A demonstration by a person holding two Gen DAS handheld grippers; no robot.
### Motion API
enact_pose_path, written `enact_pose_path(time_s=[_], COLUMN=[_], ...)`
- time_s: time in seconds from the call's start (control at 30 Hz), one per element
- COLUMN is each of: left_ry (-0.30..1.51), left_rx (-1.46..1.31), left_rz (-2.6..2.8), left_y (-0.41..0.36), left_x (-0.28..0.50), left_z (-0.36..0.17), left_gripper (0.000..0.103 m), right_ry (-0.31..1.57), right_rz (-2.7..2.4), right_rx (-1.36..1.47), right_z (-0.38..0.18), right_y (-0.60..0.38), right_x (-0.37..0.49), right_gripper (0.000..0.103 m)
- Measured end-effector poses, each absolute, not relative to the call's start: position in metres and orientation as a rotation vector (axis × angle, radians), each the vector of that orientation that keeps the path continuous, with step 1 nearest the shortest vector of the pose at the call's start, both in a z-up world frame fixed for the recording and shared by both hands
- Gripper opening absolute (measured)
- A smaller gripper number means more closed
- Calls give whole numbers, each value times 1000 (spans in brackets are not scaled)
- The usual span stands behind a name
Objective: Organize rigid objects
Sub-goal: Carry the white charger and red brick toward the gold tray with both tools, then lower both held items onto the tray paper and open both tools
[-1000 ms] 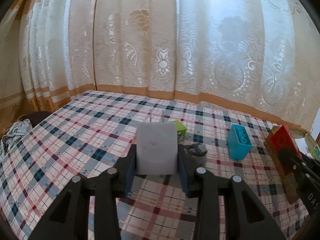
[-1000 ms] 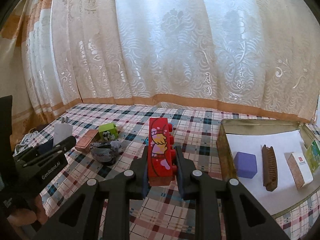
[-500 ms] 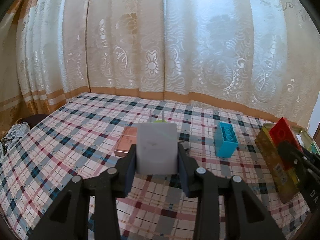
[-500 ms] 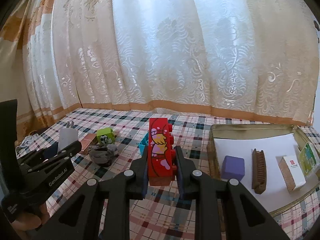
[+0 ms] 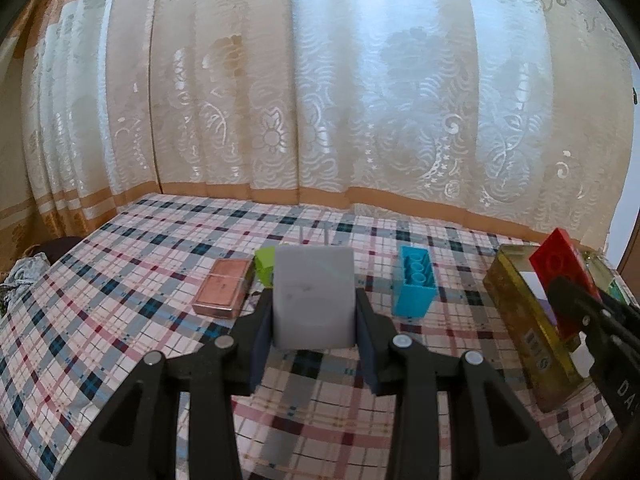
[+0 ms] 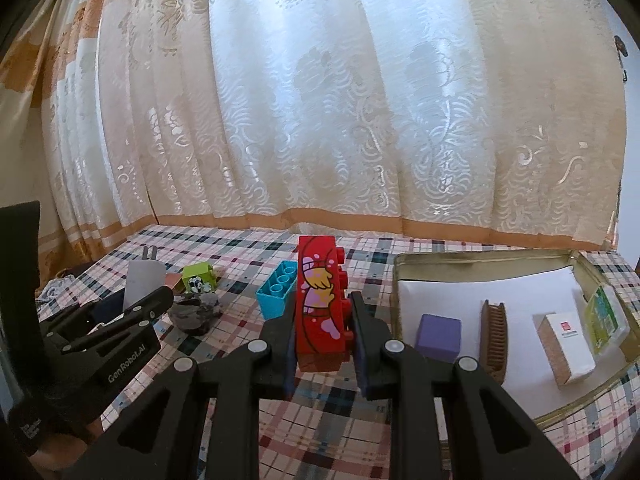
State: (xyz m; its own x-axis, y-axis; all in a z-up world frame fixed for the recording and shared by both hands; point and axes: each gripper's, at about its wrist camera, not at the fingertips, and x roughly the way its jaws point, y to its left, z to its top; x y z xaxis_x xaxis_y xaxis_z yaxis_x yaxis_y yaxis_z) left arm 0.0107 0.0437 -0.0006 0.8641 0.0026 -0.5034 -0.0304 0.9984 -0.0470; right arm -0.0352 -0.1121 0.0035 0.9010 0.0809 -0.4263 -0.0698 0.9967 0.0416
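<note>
Both pairs of tongs have drifted sideways toward the tin since a second ago, each keeping its load: the pink box, hidden behind the white block back then, now shows, and the tin has slid further into the right tongs' view.

Nearest, the left tongs [image 5: 315, 316] stand part open, clamped on a white block [image 5: 314, 296] that sits upright between the pads. The right tongs [image 6: 322, 328] are squeezed as tight as they go on a red brick [image 6: 320, 304], held on end with its studs facing right and its long axis vertical.

Just beyond the red brick and to its right lies the open tin [image 6: 480, 258] on the checked bench [image 5: 120, 280], already holding a purple cube [image 6: 438, 334], a brown comb [image 6: 496, 334] and a small white carton [image 6: 564, 344]. That is the relation that matters: the right tongs are the nearer to the tin, with free white lining between the tin's left wall and the cube, so I judge the brick goes in first.

Farther off, a blue brick [image 5: 414, 286], a green block [image 5: 264, 266] and the pink box [image 5: 222, 288] wait on the cloth.
</note>
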Motion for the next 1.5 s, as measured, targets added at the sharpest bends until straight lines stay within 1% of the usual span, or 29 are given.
enact_pose_path(time_s=[0.57,1.5], left_ry=[511,505], left_rx=[-19,21], left_rz=[-56,-224], left_y=[-17,-134], left_x=[6,12], left_z=[10,24], left_gripper=[37,37], right_ry=[418,380], right_rz=[20,-168], right_rx=[40,83], right_z=[11,23], right_y=[-158,-273], right_x=[-47,-55], right_gripper=[25,25])
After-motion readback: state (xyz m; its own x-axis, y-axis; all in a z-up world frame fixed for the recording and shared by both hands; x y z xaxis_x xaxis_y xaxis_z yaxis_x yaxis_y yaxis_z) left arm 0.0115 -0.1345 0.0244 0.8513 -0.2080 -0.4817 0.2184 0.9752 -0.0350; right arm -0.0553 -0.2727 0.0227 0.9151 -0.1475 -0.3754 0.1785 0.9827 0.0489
